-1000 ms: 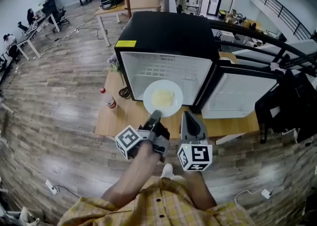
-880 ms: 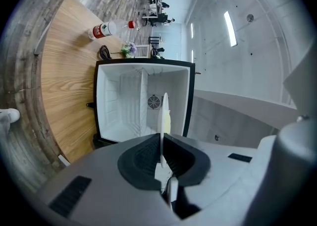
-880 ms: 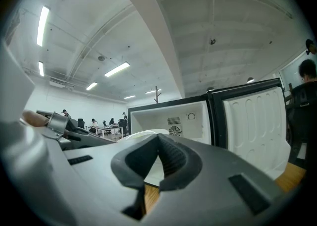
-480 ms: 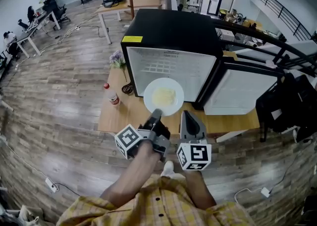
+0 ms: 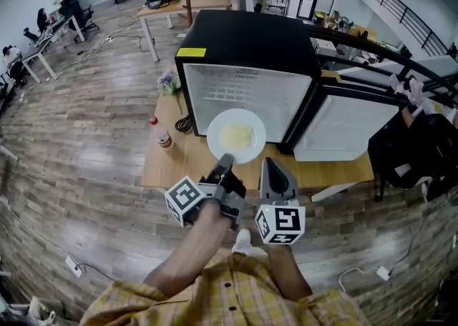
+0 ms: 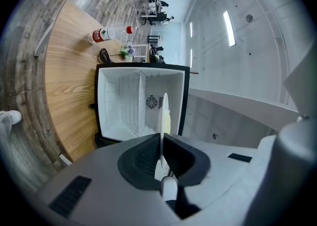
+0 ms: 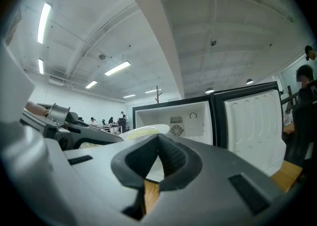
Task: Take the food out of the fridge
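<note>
A white plate [image 5: 236, 136] with pale yellow food on it hangs level over the wooden table [image 5: 325, 171], just in front of the open black fridge [image 5: 247, 46]. My left gripper [image 5: 225, 162] is shut on the plate's near rim. In the left gripper view the plate [image 6: 163, 116] shows edge-on between the jaws of the left gripper [image 6: 161, 151], with the empty white fridge interior [image 6: 121, 106] behind it. My right gripper [image 5: 269, 165] floats beside the plate's right edge and holds nothing. In its own view the right gripper [image 7: 158, 140] has its jaws together.
The fridge door [image 5: 345, 131] stands swung open to the right. A red-capped bottle [image 5: 160, 136], a black cable [image 5: 184, 126] and a small flower bunch [image 5: 168, 81] sit on the table to the fridge's left. A person in black [image 5: 422, 142] stands at the far right.
The plate and both grippers have drawn back a little from the fridge opening toward me. The grip on the plate is unchanged.
</note>
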Demonstrator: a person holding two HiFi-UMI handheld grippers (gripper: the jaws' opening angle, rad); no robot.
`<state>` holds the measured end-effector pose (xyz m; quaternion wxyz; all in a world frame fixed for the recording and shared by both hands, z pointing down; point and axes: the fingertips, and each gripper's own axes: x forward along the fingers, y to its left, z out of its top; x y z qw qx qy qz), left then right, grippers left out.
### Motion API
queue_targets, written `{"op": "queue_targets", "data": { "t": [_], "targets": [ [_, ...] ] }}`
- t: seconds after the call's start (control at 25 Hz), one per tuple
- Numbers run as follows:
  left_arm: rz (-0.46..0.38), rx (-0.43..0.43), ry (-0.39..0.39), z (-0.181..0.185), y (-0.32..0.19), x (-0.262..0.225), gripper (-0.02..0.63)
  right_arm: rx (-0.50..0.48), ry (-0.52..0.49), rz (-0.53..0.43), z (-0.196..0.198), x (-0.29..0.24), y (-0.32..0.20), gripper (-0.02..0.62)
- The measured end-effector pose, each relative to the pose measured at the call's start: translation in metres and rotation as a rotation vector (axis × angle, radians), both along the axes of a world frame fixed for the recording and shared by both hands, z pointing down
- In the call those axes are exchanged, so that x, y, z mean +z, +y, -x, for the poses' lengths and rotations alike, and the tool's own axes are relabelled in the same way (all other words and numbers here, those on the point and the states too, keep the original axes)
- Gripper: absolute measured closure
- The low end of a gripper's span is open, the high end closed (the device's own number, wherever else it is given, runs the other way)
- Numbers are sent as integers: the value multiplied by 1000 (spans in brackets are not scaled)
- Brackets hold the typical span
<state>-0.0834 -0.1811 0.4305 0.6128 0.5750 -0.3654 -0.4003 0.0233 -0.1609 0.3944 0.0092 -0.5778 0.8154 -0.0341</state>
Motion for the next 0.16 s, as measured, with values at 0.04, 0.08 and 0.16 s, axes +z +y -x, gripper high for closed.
{"op": "queue_targets", "data": {
  "t": [0.04, 0.08, 0.16],
  "targets": [
    [1, 0, 2, 0, 0, 0, 586, 1, 1, 1, 0, 1, 0, 588],
    [2, 0, 4, 1, 0, 0, 587, 2, 1, 2, 0, 1, 0, 588],
    [3, -1, 9, 1, 0, 0, 586, 5, -1, 2, 0, 1, 0, 588]
  ]
}}
